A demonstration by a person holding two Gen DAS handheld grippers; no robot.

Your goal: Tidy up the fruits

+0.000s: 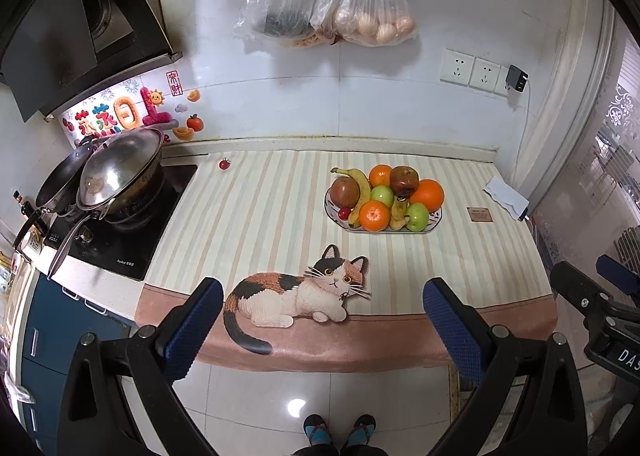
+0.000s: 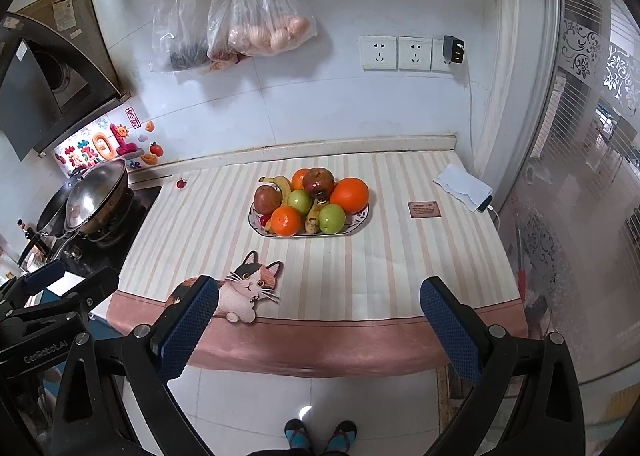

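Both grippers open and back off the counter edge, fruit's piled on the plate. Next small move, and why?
Probably bring the left gripper forward toward the lone cherry tomato near the stove. It is the only fruit off the plate; everything else already sits piled there. Both grippers are open and empty, short of the counter, and the right gripper faces the plate instead.

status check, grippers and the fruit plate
Left gripper open, empty, short of the counter. Right gripper the same. Fruit plate piled full; one cherry tomato loose near the stove. Nothing blocks the way.
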